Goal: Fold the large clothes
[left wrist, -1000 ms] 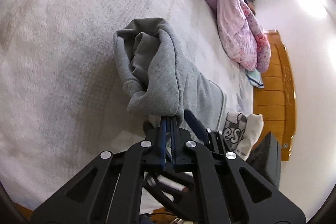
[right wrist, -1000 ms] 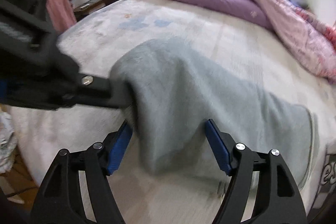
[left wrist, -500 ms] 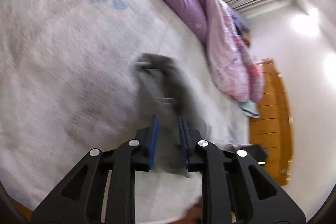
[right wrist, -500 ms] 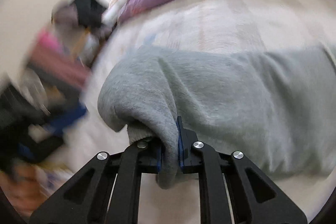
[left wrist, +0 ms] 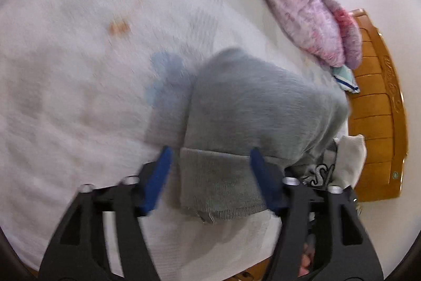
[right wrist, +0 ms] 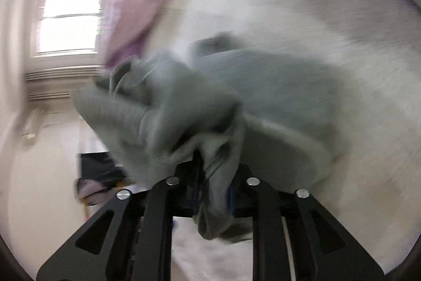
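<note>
Where it bunches, the grey sweatshirt [left wrist: 252, 107] shows ribbed hem.

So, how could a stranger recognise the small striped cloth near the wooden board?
Start at the orange-brown wooden board at the bed's end. Beside it, under the pink and purple quilt, lies the small cloth: pale green-white with dark blue stripes, unlike the plain grey garment nearby.

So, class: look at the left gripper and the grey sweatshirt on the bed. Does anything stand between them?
Nothing visible does. The left gripper has just been opening its jaws, which now stand apart on either side of the grey sweatshirt, its ribbed hem between them, lying on the white bedspread. The right gripper is already clamped on a bunch of the cloth.
</note>
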Available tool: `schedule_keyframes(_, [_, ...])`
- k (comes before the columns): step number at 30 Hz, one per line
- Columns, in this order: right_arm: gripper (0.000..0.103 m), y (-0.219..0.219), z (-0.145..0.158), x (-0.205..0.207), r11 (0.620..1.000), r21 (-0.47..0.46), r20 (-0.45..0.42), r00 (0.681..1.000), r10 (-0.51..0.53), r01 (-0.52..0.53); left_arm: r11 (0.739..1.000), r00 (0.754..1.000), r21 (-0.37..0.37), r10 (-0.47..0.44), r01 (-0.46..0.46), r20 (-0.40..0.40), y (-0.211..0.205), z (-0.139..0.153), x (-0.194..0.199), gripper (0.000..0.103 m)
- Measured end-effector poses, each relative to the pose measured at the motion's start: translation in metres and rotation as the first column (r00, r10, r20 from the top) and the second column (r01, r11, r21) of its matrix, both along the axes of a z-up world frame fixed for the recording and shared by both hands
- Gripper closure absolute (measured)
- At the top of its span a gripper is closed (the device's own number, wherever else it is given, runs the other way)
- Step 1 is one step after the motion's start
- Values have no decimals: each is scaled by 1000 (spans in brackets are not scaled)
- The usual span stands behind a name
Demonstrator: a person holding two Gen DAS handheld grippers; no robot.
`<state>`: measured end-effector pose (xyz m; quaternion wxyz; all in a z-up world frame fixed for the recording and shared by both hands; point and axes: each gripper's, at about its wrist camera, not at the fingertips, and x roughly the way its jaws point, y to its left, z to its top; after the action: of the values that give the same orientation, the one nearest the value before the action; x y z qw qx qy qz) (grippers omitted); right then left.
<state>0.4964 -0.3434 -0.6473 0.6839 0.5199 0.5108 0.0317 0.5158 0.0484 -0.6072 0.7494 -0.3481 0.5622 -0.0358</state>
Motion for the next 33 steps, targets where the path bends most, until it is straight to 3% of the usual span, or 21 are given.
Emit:
schedule_keyframes(3, [82,-12,-11,-4,1000,-3,-31,1000,-1,1,999,1000,-17,-29,29,-2,-22,-8,6,34])
schedule_keyframes(6, [72,-20,-7,-9,1000,-18,-64,998,22,-24,994,996,64,-90,92,-22,-40,-19,16,25])
schedule_keyframes(8, [71,-29,5,-11,996,-59,-61,996,59,-62,988,993,98,-114,117,-41,-43,-24,22,25])
schedule_keyframes(10, [59,-33,18,-3,987,-120,-52,994,97,-103,987,991,98,-120,124,-51,-42,-27,23,24])
schedule_keyframes(11, [47,-33,29,-1,978,-164,-41,992,122,-127,986,990,104,-127,133,-55,-43,-27,24,24])
schedule_keyframes(15, [42,-18,71,14,929,-298,69,966,249,-218,977,986,141,-154,162,-65,-51,-26,22,24])
schedule_keyframes(17, [42,2,87,28,892,-353,112,934,339,-281,972,984,161,-163,172,-66,-55,-25,23,24])
schedule_keyframes(20, [42,28,69,55,794,-485,-20,912,409,-367,968,984,179,-170,178,-61,-57,-24,20,24])
schedule_keyframes(22, [42,28,35,65,767,-506,-102,910,401,-395,976,987,148,-150,157,-53,-50,-24,18,22])
schedule_keyframes(25, [42,10,-1,67,820,-419,-147,921,362,-389,991,993,86,-100,104,-57,-34,-24,7,22])
schedule_keyframes(29, [30,-5,-18,65,843,-368,-168,919,356,-394,999,995,-10,-44,43,-89,-20,-37,-12,19])
schedule_keyframes(33, [29,-11,-25,71,857,-326,-174,916,361,-400,994,985,-92,-67,52,-159,-39,-64,-9,15])
